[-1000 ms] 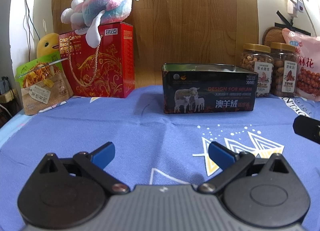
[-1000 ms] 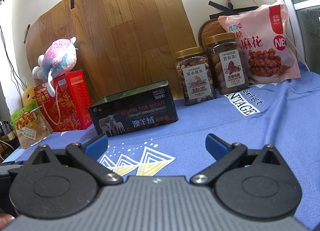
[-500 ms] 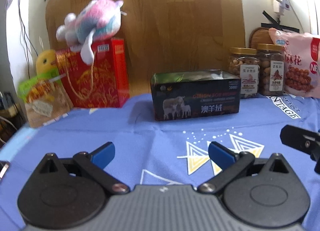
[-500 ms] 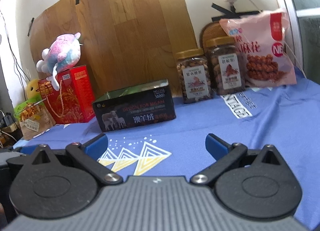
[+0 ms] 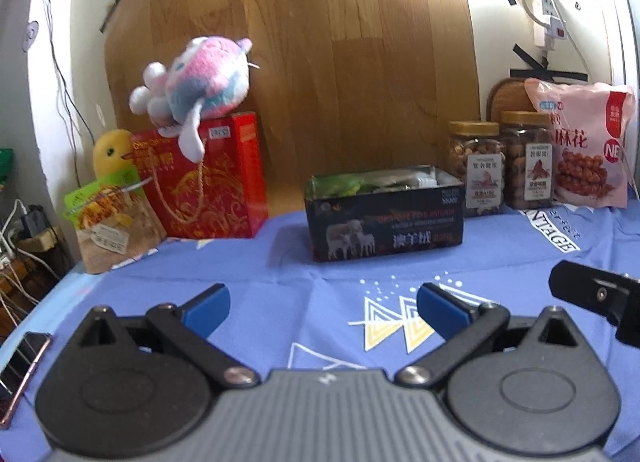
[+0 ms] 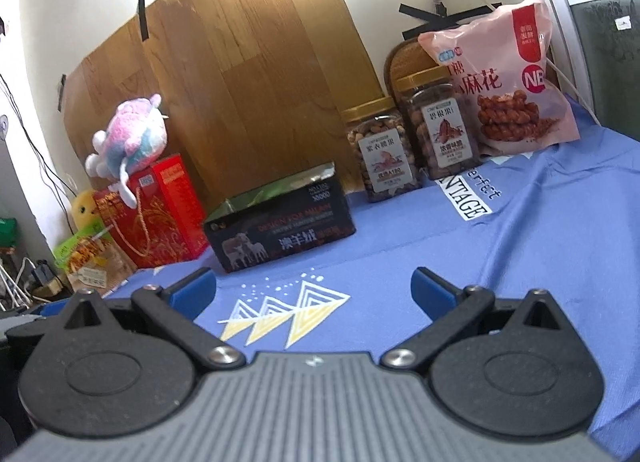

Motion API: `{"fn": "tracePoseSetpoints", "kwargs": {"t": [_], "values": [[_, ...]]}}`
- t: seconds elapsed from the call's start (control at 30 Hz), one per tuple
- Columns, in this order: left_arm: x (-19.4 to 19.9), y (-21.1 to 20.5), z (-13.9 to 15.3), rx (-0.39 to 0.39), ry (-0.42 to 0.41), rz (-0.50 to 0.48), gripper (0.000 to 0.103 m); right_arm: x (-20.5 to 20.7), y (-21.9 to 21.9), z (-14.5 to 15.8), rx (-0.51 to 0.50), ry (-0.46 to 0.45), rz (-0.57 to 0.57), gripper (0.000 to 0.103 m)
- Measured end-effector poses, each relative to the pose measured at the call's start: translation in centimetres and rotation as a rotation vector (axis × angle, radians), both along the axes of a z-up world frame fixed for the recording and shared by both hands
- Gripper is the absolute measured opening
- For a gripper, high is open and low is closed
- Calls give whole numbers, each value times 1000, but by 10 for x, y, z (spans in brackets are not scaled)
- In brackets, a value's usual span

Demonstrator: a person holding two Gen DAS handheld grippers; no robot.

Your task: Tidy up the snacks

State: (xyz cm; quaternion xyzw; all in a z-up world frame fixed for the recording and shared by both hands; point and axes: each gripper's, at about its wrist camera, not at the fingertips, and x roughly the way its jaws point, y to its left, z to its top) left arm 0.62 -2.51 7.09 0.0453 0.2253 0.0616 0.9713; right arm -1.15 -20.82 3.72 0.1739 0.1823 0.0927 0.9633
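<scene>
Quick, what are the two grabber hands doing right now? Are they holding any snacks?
Left gripper: open, holding nothing, above the blue cloth.
Right gripper: open, holding nothing too.

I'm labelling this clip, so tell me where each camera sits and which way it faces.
Left wrist: behind the open left claw, facing the black tin; the right claw's edge shows.
Right wrist: behind the open right claw, facing the nut jars.
Shared: tin, jars, pink bag, red box, blue cloth.
</scene>
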Motion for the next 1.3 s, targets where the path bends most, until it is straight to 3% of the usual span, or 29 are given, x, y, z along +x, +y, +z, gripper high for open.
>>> {"fn": "tracePoseSetpoints", "kwargs": {"t": [0.23,1.3], "values": [[-13,0,8,-7,-18,8,103,-8,5,7,3,-24,19,103],[-11,-3,-2,-6,68,8,103,-10,6,6,7,-27,22,103]]}}
